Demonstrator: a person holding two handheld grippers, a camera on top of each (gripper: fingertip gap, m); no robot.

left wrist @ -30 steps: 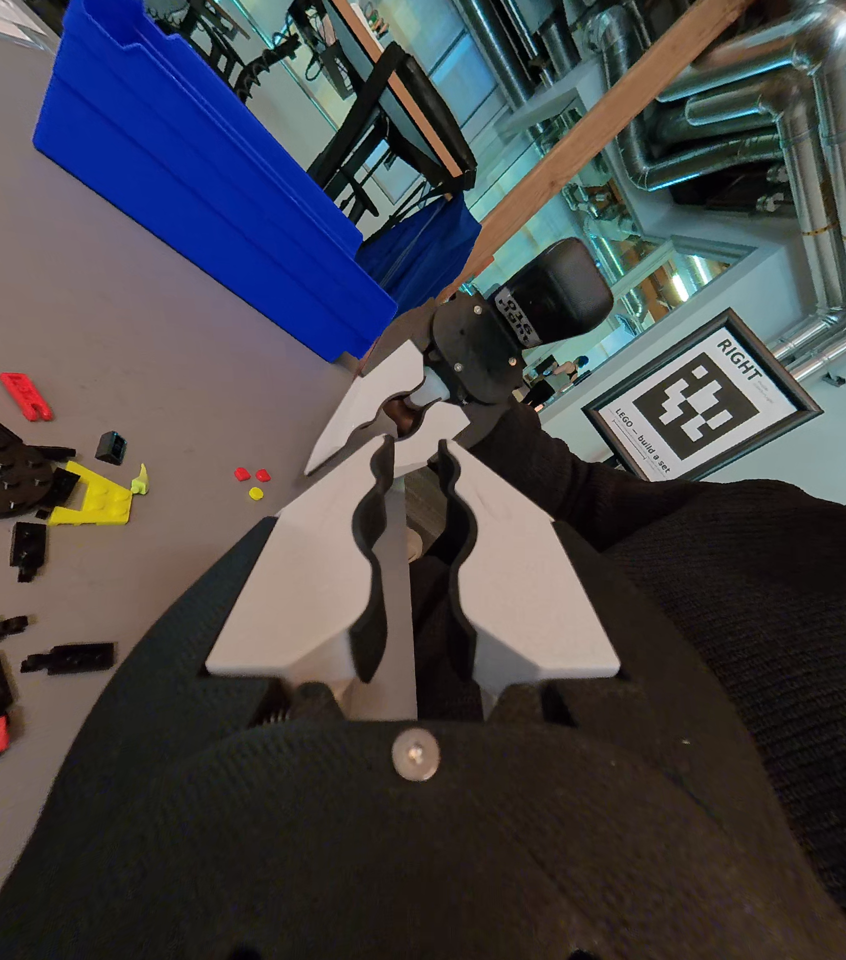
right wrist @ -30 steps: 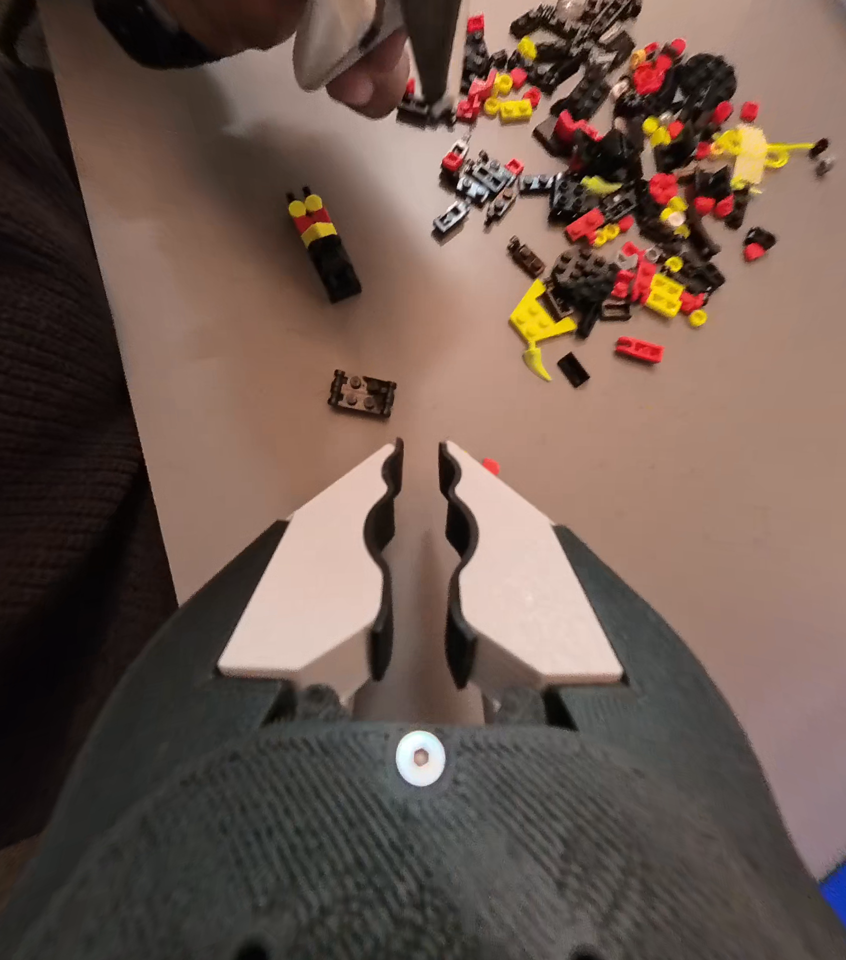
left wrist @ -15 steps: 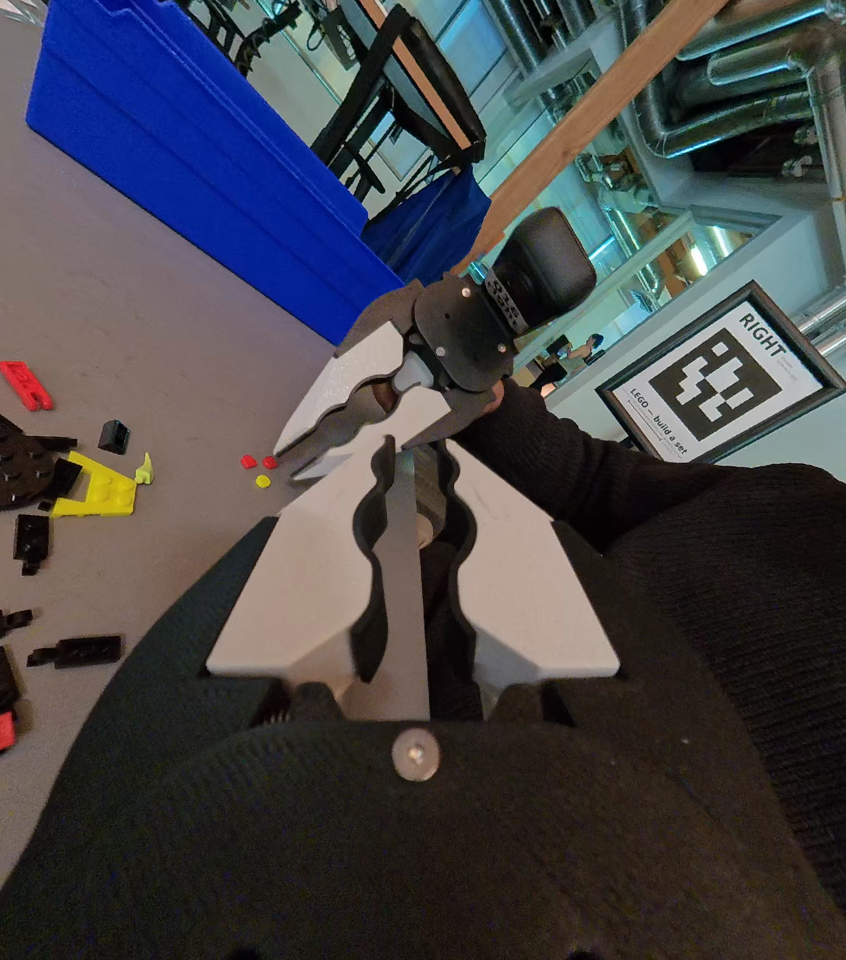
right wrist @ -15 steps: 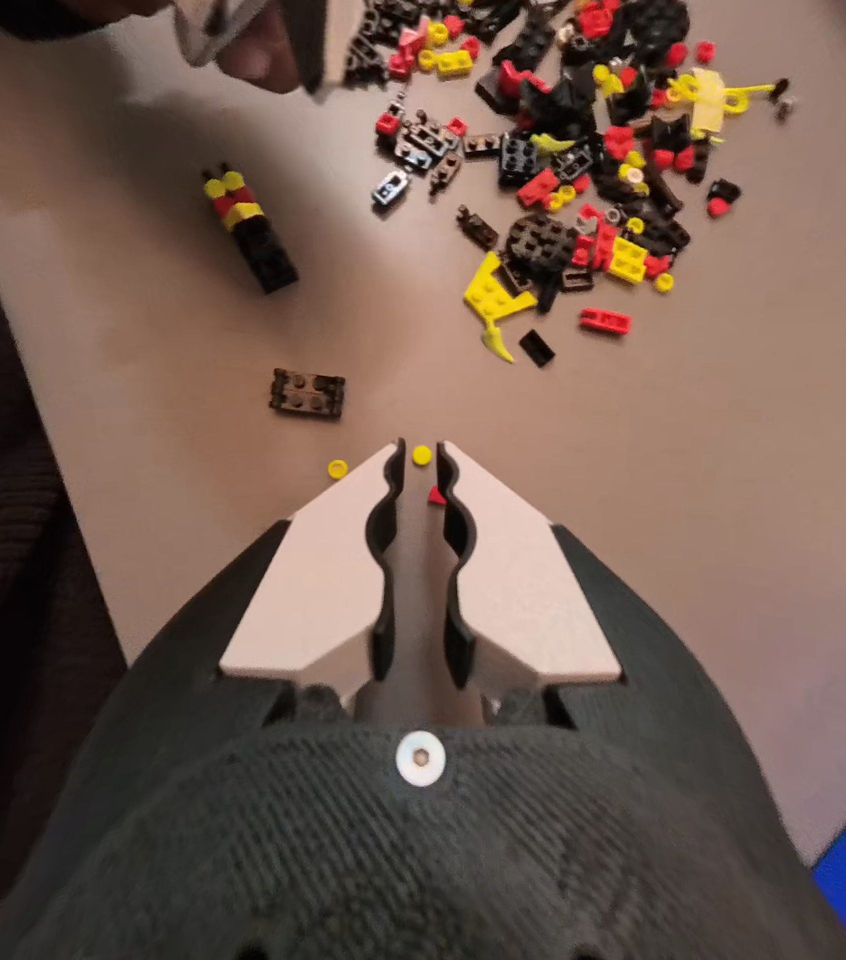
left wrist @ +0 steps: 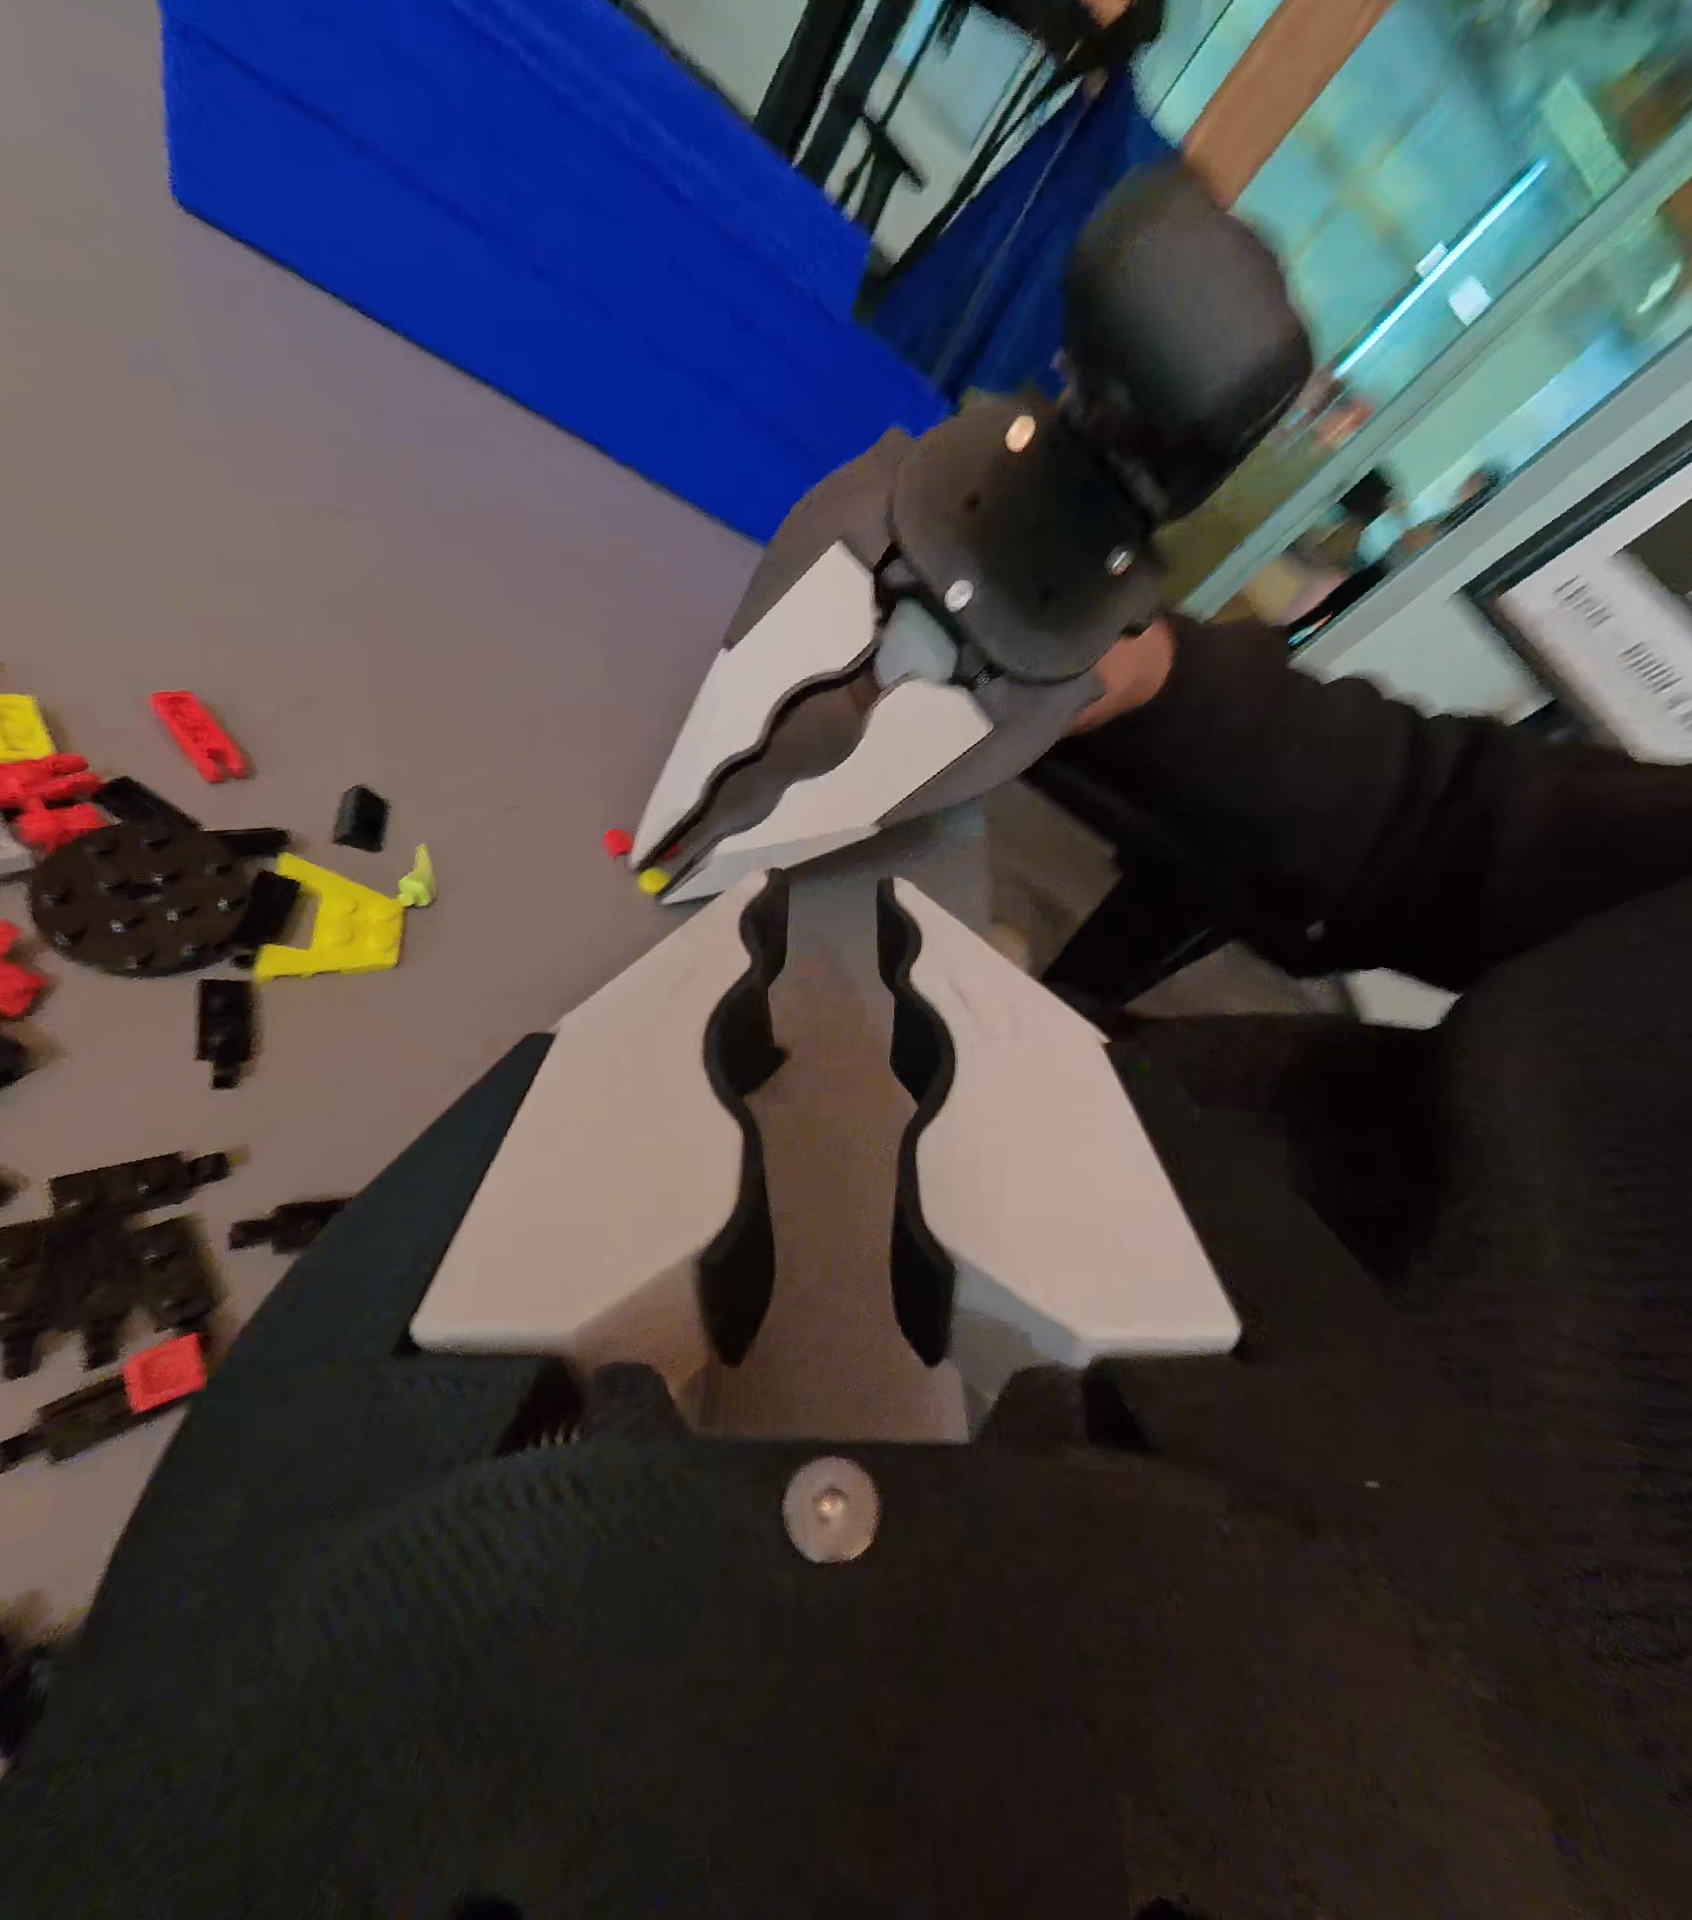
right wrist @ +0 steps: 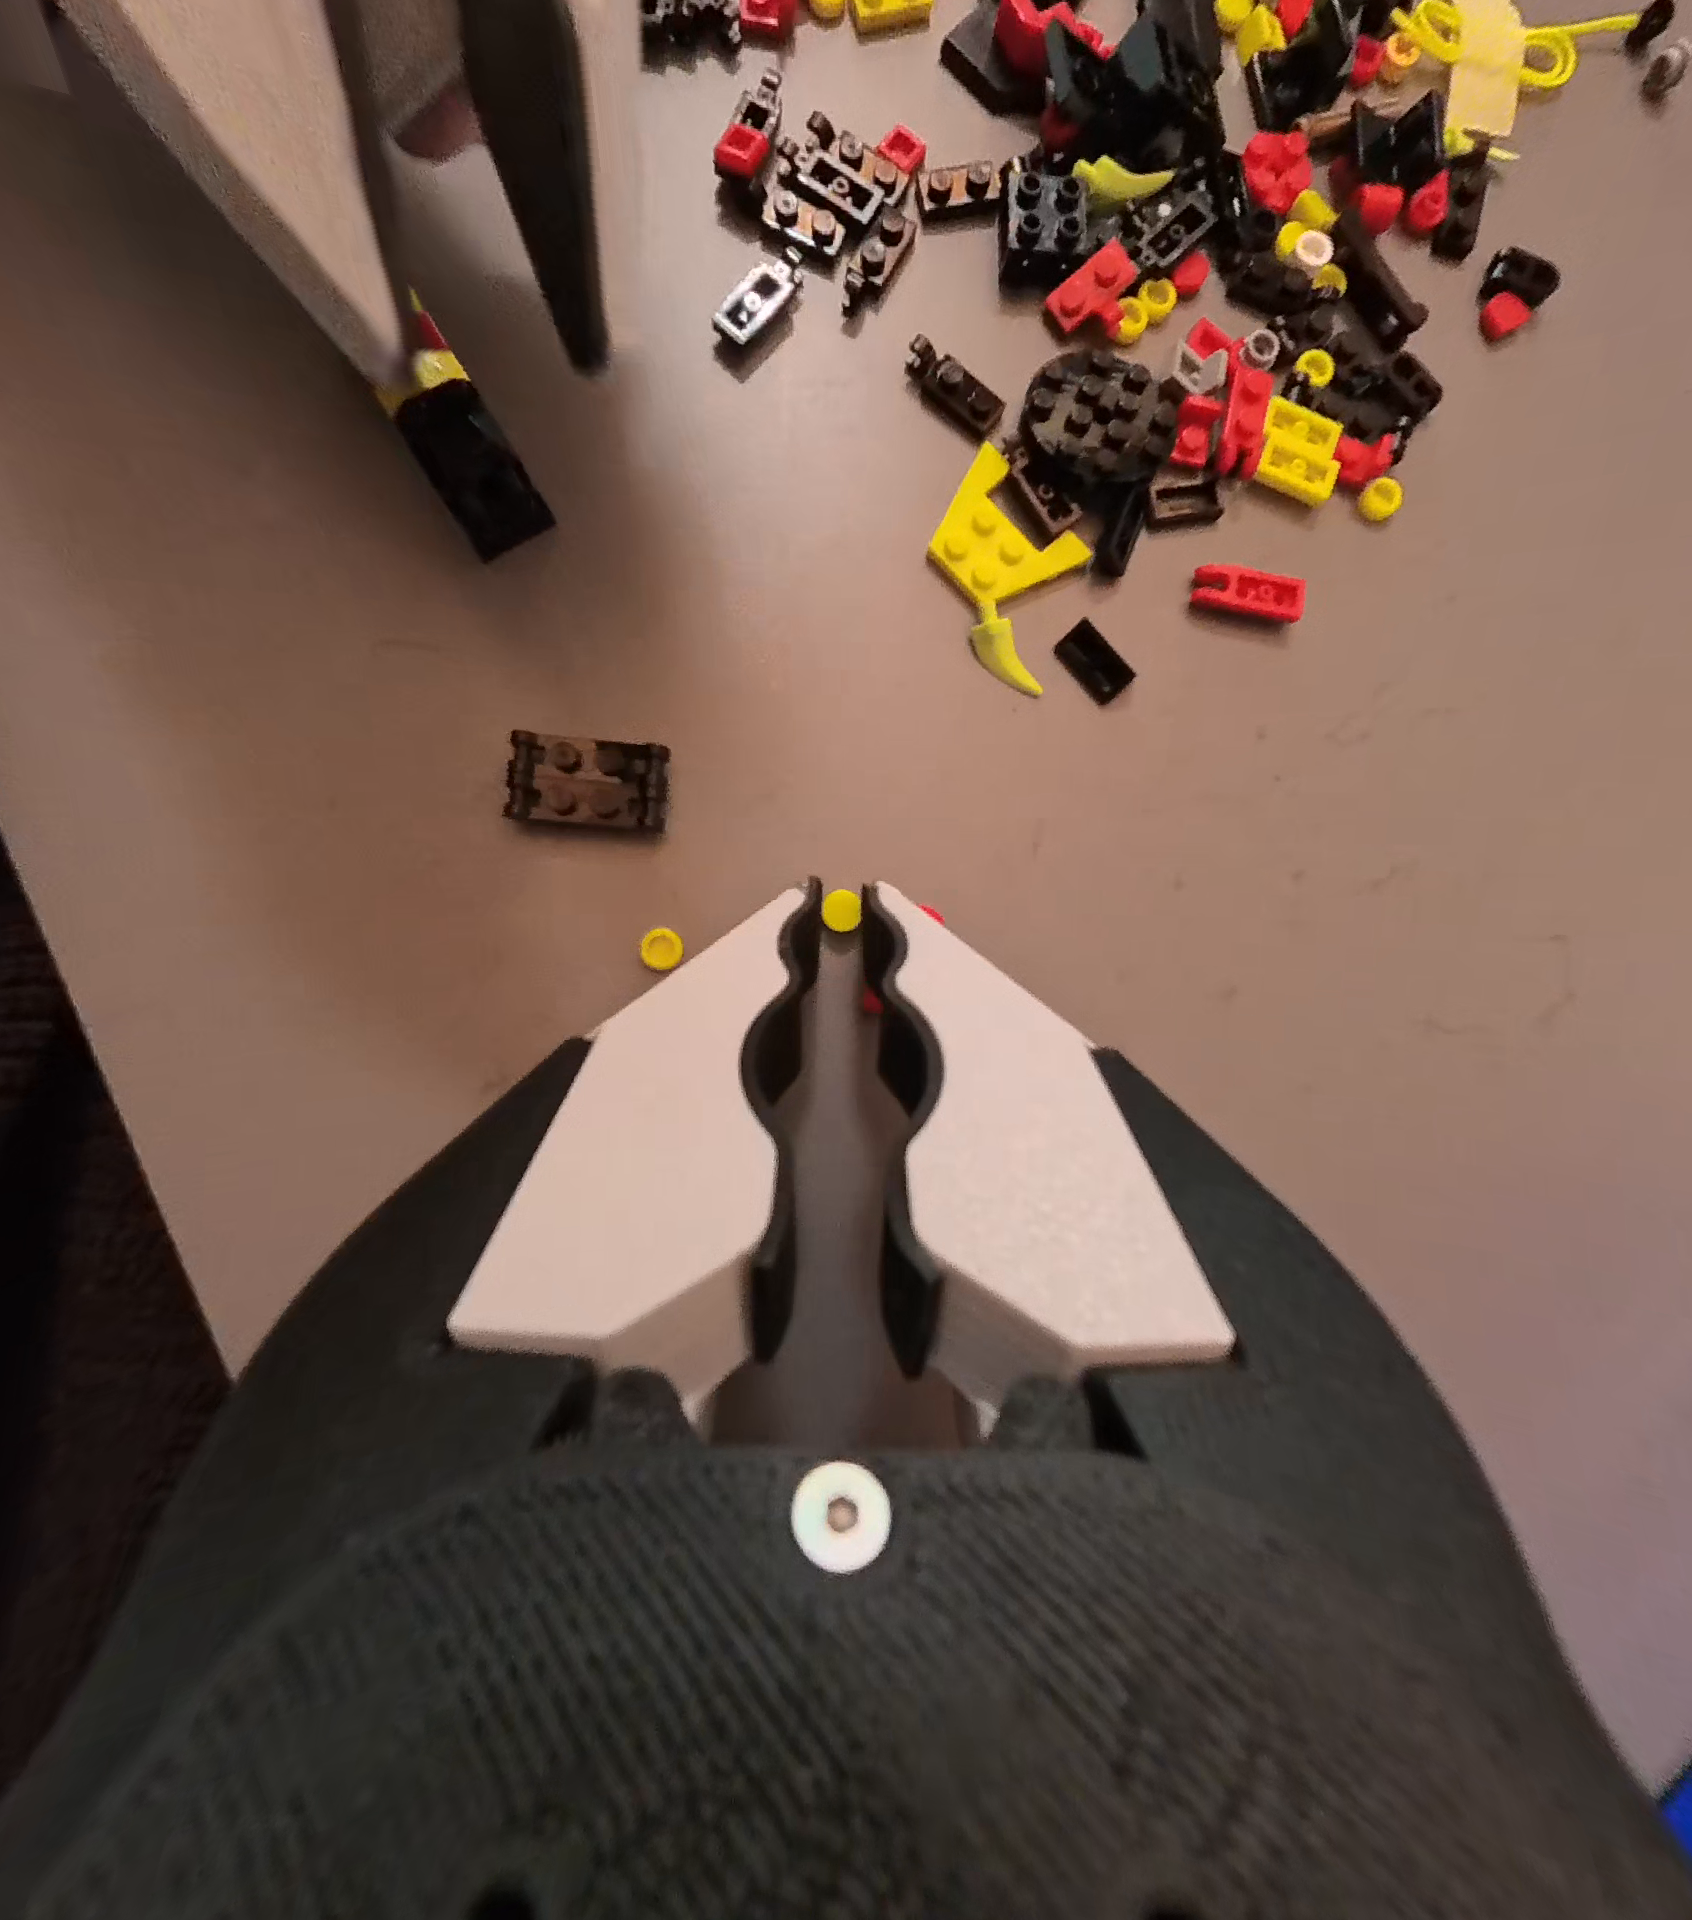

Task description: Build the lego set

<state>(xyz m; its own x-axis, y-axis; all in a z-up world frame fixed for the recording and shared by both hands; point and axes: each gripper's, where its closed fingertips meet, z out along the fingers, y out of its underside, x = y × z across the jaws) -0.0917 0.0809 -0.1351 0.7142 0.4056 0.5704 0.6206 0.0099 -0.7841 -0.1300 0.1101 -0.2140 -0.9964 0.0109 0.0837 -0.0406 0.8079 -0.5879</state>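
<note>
My right gripper [right wrist: 841, 896] is down on the table [right wrist: 1289, 1091], its tips closed in on a small yellow round stud [right wrist: 840, 910] that sits between them. It also shows in the left wrist view [left wrist: 657, 871], tips at the stud [left wrist: 653, 881]. A yellow ring stud [right wrist: 660, 948] and small red pieces [right wrist: 930, 915] lie beside the tips. My left gripper [left wrist: 829, 885] is open and empty. In the right wrist view it [right wrist: 489, 353] hangs over a black, yellow and red stack [right wrist: 473, 468].
A black plate with studs [right wrist: 585, 781] lies left of my right gripper. A pile of black, red and yellow pieces [right wrist: 1185, 312] spreads at the back right. A blue bin [left wrist: 509, 208] stands at the table's far side. A dark sleeve [left wrist: 1341, 748] reaches in. Tip to tip, the grippers are about 9 centimeters apart.
My right gripper has come down and forward onto the yellow stud and its jaws have narrowed. My left gripper has moved closer, over the black, yellow and red stack.
</note>
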